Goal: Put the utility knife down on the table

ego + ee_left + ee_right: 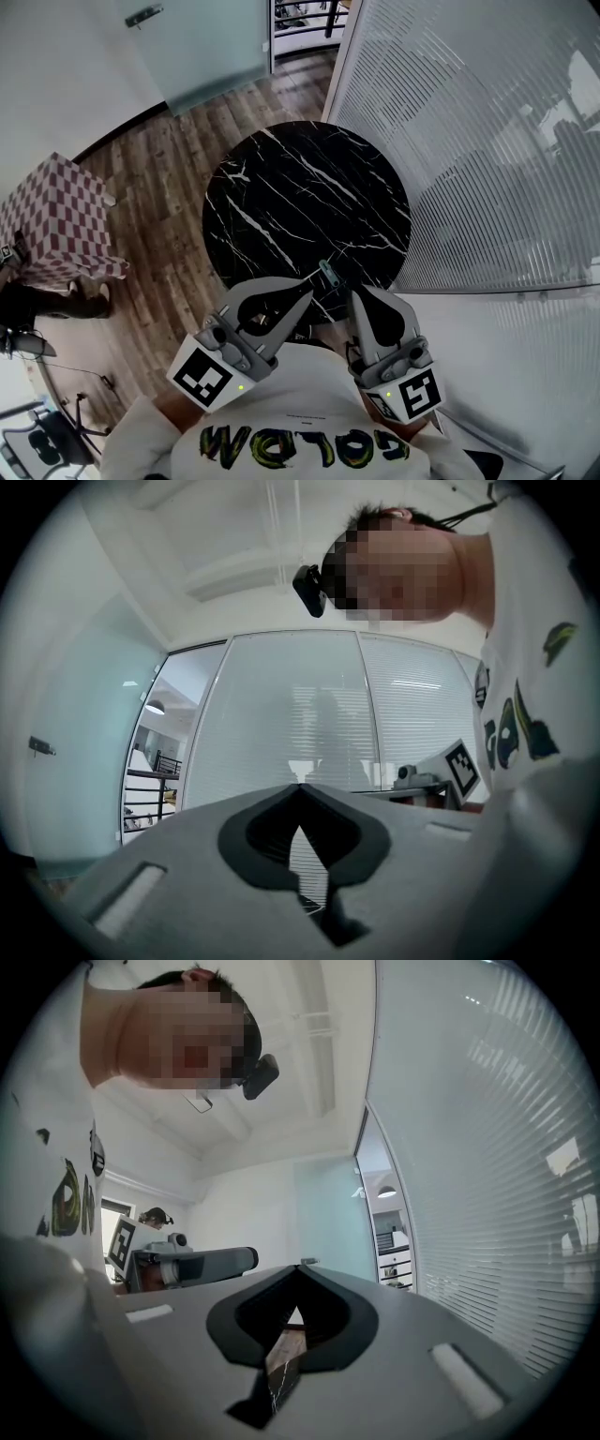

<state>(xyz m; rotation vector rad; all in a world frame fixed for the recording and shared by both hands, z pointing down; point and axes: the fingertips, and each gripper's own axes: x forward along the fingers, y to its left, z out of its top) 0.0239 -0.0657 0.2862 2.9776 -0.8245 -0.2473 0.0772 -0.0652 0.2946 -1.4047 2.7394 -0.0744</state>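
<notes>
The utility knife (329, 274) is a small grey piece sticking out past the tip of my right gripper (350, 290), over the near edge of the round black marble table (300, 187). The right jaws are closed on it; in the right gripper view only a small grey end of the knife (307, 1262) shows above the gripper (300, 1269). My left gripper (308, 289) hovers just left of the knife, jaws together and nothing between them. In its own view the left gripper (300, 787) points level at a frosted glass wall. Both grippers are held close to the person's chest.
A checkered box (58, 223) stands on the wooden floor to the left. A ribbed glass partition (469, 122) runs along the right, and a frosted glass door (197, 47) is at the back. The person's white shirt (300, 441) fills the bottom.
</notes>
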